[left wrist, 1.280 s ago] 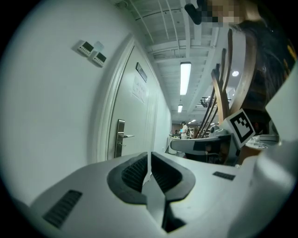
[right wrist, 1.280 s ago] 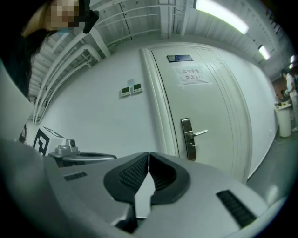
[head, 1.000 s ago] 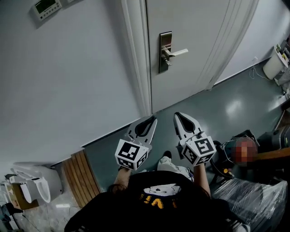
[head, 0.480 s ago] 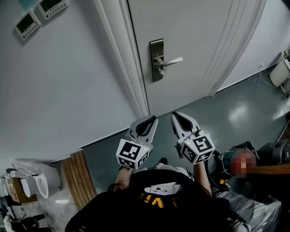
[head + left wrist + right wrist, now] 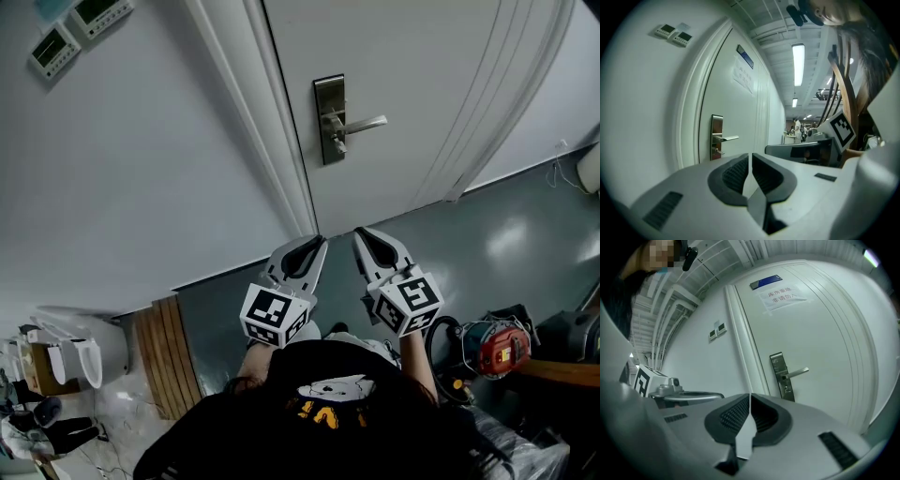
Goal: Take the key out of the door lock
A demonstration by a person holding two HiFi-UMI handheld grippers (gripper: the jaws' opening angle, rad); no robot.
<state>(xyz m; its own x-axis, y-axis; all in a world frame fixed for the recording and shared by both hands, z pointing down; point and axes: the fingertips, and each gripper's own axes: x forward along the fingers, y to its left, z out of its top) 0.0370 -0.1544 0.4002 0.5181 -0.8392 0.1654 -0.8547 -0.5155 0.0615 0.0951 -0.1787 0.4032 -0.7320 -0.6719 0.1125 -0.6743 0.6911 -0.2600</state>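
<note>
Head view: held left gripper (image 5: pixel 311 247) and right gripper (image 5: pixel 366 241) side by side, just apart, low before the door (image 5: pixel 422 75), pointing at it. Showed key (image 5: pixel 336 146) in the lock (image 5: pixel 329 94), under the handle (image 5: pixel 366 123), well apart from both grippers. Had frame (image 5: pixel 281 150) left of the lock and grey floor (image 5: pixel 487 225) to the right.

Left gripper view: showed jaws pressed together, empty, with the lock beyond, left of the tips.

Right gripper view: showed jaws together on nothing, with the lock right of the tips.

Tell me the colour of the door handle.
Silver: the door handle is bare metal. It shows best in the head view.
</note>
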